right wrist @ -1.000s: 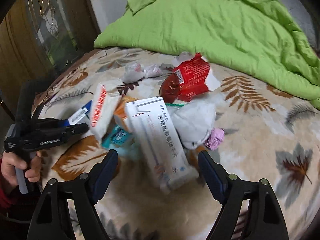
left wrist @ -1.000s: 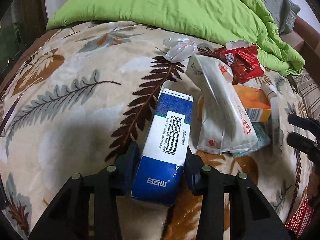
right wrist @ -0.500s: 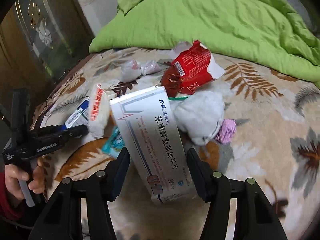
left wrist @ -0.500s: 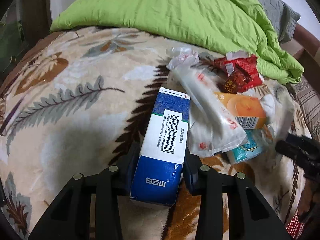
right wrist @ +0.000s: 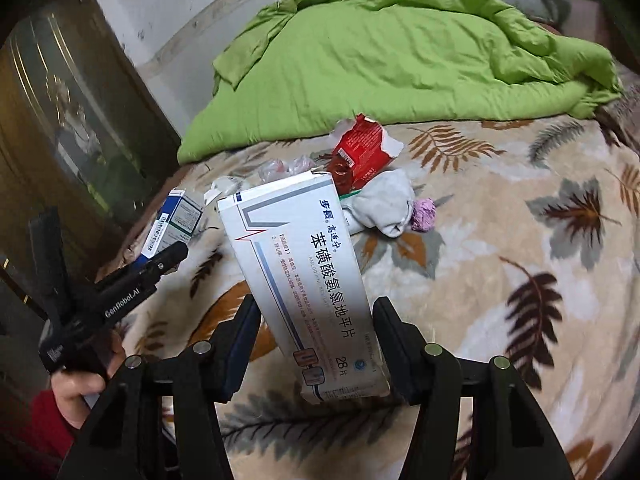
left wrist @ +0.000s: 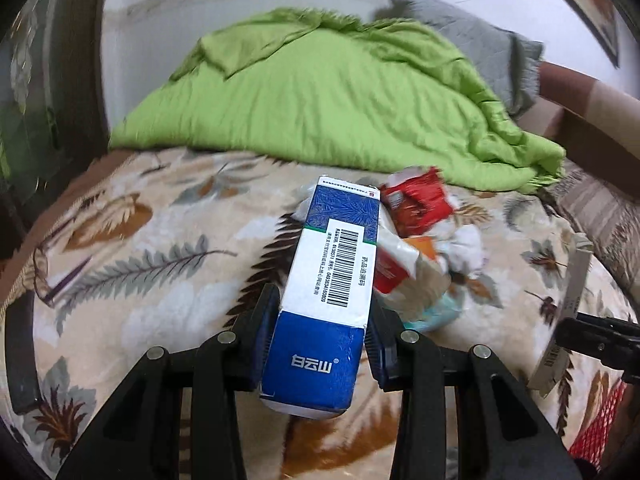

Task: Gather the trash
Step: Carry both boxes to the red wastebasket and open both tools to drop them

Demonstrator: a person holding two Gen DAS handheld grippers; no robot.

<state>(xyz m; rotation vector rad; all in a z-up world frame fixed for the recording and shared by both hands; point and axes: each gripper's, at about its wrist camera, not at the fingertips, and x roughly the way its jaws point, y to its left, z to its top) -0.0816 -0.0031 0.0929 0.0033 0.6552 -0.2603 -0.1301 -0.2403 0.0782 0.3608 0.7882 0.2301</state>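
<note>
Left tongs [left wrist: 320,340] clamped on blue-and-white box [left wrist: 328,292], box lifted off leaf-print blanket [left wrist: 132,280]. Right tongs [right wrist: 316,340] gripping white medicine box [right wrist: 304,272], jaws just closed in on it. Rest of trash, red wrapper [right wrist: 360,152], crumpled tissue [right wrist: 384,204], sits far side near green quilt [right wrist: 400,52].

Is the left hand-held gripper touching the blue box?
Touching. The left wrist view shows the left hand-held gripper with both pads pressed against the sides of the blue box, which is lifted off the blanket.
</note>
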